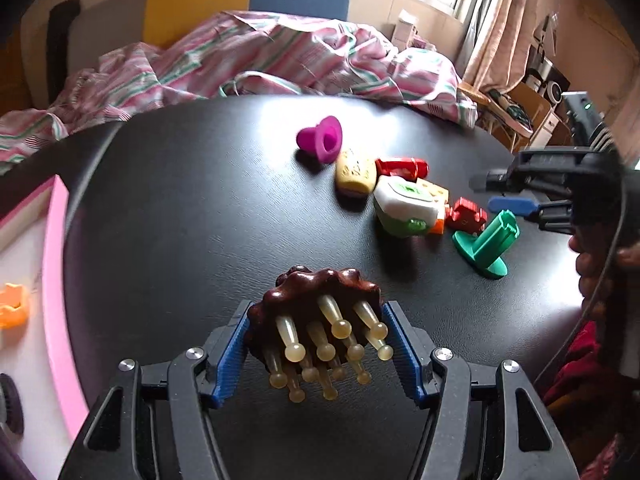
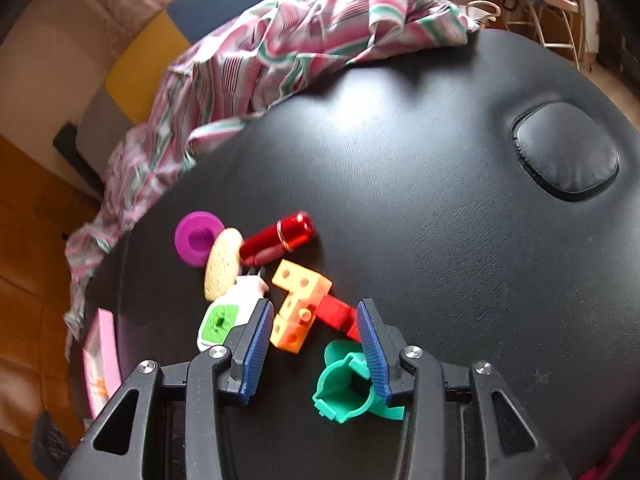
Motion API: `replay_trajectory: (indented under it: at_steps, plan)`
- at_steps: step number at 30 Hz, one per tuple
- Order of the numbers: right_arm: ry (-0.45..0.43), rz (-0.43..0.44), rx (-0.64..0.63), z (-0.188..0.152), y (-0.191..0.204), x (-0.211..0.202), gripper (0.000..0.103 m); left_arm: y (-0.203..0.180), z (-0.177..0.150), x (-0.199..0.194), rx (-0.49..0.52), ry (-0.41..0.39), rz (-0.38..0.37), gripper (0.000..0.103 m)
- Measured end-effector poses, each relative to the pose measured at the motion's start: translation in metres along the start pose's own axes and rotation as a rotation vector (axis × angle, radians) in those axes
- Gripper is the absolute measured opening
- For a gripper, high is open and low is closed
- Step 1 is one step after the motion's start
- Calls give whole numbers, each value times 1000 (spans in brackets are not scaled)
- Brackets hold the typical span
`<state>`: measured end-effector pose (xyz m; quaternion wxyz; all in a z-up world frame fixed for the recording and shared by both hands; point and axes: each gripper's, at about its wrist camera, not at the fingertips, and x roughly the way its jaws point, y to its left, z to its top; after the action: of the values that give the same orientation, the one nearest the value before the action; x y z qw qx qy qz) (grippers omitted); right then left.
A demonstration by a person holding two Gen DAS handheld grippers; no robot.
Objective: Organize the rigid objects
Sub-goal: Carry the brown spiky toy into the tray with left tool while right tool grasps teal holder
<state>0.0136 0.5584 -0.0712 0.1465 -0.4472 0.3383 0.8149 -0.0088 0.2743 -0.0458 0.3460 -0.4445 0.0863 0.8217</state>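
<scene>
My left gripper is shut on a dark brown massage brush with cream pegs, held above the black padded table. A pile of toys lies ahead to the right: a magenta cup, a tan oval piece, a red cylinder, a white-and-green toy, a red block and a green stand. My right gripper is open over the pile, its fingers either side of the yellow-orange blocks and the green stand. It also shows in the left wrist view.
A pink-rimmed white tray with an orange piece sits at the table's left edge. A striped pink blanket covers the far side. A round cushion inset lies in the table on the right.
</scene>
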Motion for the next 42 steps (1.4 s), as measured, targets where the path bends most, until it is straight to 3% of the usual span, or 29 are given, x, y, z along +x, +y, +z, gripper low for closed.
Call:
replay_trajectory:
  at_steps: [4, 15, 19, 26, 33, 42]
  plan:
    - [33, -34, -24, -5, 2, 7, 58, 7, 1, -14, -12, -30, 16, 65]
    - [113, -130, -86, -16, 6, 23, 58, 60, -1, -55, -127, -89, 79, 65]
    - [139, -194, -131, -22, 10, 29, 40, 106, 5, -80, -207, -132, 124, 64]
    - [112, -283, -244, -30, 24, 31, 37, 208, 11, -112, -355, -191, 312, 64]
    - [121, -274, -236, -30, 21, 32, 37, 260, 0, -117, -394, -174, 438, 65]
    - [112, -288, -253, -32, 21, 31, 36, 299, 6, -89, -368, -84, 437, 65]
